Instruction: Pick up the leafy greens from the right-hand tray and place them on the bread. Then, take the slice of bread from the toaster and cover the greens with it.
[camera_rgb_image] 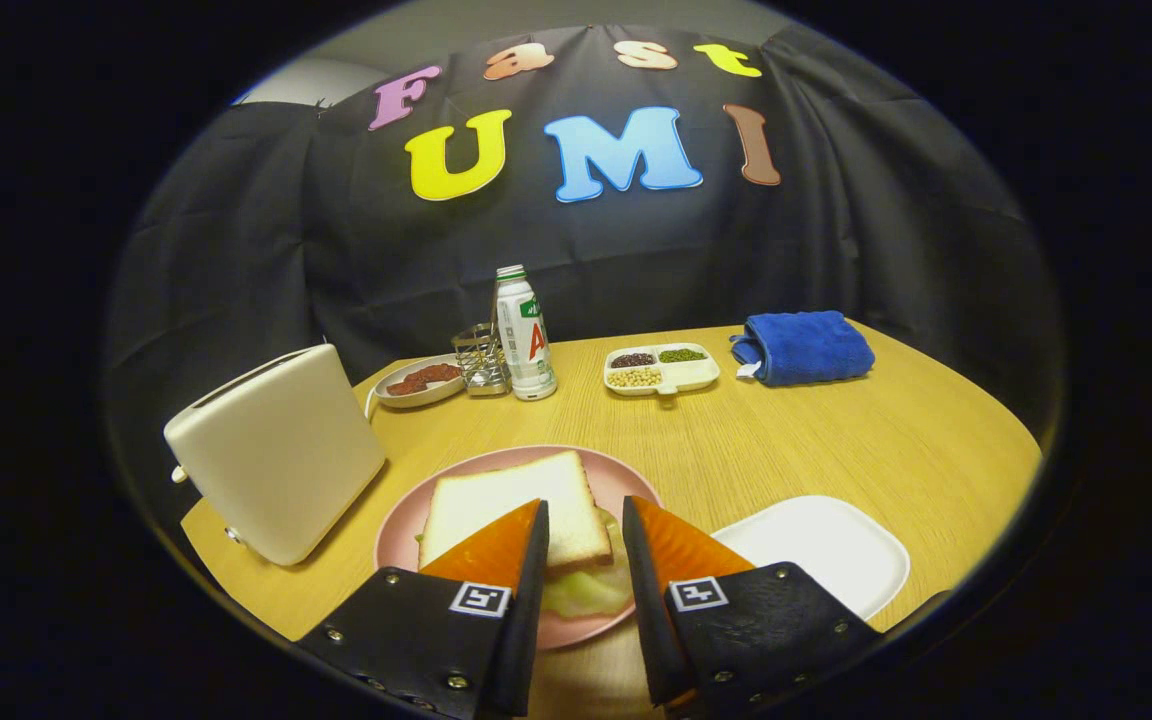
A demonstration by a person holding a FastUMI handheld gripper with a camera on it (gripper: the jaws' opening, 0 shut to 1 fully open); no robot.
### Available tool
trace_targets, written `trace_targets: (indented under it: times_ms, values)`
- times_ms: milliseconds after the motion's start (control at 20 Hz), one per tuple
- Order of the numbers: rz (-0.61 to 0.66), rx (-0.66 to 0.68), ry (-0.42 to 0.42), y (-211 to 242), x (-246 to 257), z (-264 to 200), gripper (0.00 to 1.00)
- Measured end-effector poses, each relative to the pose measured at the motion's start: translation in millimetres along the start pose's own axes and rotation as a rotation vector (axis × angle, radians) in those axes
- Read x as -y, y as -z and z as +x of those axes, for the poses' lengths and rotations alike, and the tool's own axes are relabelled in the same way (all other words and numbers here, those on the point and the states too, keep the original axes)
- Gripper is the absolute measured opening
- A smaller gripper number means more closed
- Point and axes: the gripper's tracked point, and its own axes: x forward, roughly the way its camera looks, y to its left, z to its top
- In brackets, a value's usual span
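Tongs (584, 520) hover over the near edge of the pink plate (406, 520), fingers parted with a clear gap between them, holding nothing.

Bread (496, 500) lies on the plate just ahead of the fingertips, top slice slightly askew. Greens (586, 590) sit under that slice; a pale green edge pokes out on the near side, showing in the gap between the fingers. Whether a second slice lies beneath the greens cannot be told from here.

White tray (816, 545) sits on the table (836, 440) just right of the plate, behind the right finger; nothing on its visible part.

Toaster (276, 450) stands left of the plate, close to it, tilted in the fisheye; the slot on top shows as a dark line, contents not visible.

Farther back on the table, left to right: a small dish (421, 380) with reddish slices, a wire holder (481, 358) touching or just beside a bottle (524, 335), a divided dish (661, 368) with three kinds of beans or grains, and a folded blue towel (804, 347). All are well apart from the tongs.
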Motion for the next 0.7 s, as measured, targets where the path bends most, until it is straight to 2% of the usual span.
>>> trace_targets:
  times_ms: [400,700]
  values:
    - [-0.051,0.042,0.015,-18.2,11.6,-8.8,0.43]
    - [-0.1,0.132,0.05,-64.1,44.6,-27.8,0.43]
